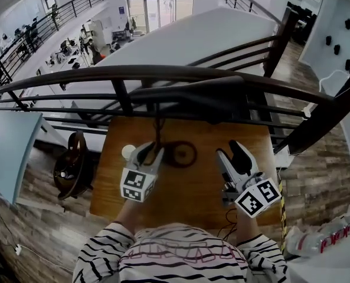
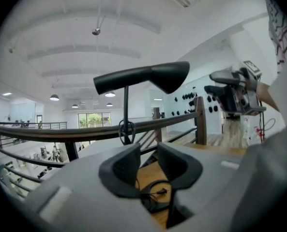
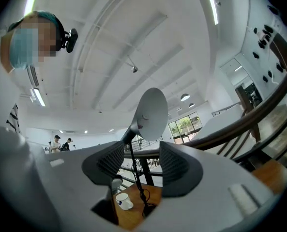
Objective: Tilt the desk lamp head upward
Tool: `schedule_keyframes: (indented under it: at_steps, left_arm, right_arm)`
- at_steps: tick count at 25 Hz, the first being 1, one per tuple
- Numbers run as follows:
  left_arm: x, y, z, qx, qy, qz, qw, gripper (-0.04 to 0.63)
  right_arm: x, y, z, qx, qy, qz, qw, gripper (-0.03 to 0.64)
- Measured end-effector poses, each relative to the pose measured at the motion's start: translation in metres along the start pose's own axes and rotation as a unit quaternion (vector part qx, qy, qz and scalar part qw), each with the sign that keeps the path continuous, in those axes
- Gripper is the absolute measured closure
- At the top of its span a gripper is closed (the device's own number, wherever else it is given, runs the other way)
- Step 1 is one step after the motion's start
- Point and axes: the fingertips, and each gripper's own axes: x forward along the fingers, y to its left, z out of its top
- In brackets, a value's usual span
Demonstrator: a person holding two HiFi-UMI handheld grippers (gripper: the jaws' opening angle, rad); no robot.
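Note:
A black desk lamp stands on the wooden table (image 1: pixel 186 199), with its round base (image 1: pixel 181 154) and thin stem (image 1: pixel 157 128) just ahead of my left gripper (image 1: pixel 149 153). In the left gripper view the long dark lamp head (image 2: pixel 143 77) lies about level, high above the open jaws of my left gripper (image 2: pixel 148 164). Only the table and a cable show between those jaws. My right gripper (image 1: pixel 234 155) is held to the right of the base, open and empty. From my right gripper (image 3: pixel 141 164) I look up at the pale underside of the lamp head (image 3: pixel 150 112).
A dark handrail (image 1: pixel 163 72) runs across just behind the table, with an open drop to a lower floor beyond. A white cup (image 1: pixel 127 151) sits at the table's left, also in view as a cup (image 3: pixel 121 200). A black cable (image 2: pixel 155 192) lies on the wood.

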Motion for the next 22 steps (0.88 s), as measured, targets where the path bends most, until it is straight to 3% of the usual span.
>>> schedule_keyframes:
  at_steps: [8,15,22]
  left_arm:
    - [-0.023,-0.051,0.030,0.006,-0.043,0.029,0.9986,0.575]
    - [-0.048,-0.092,0.022,-0.001,-0.036,0.053,0.9980,0.591]
    - [-0.067,-0.124,0.022,-0.004,-0.016,0.059,0.9981,0.592]
  right_arm:
    - [-0.044,-0.022,-0.023,0.027,0.012,-0.005,1.000,0.514]
    - [-0.082,-0.035,-0.053,0.068,0.039,0.004,0.997,0.611]
    - [-0.098,-0.031,-0.076,0.093,0.071,0.029,0.993,0.617]
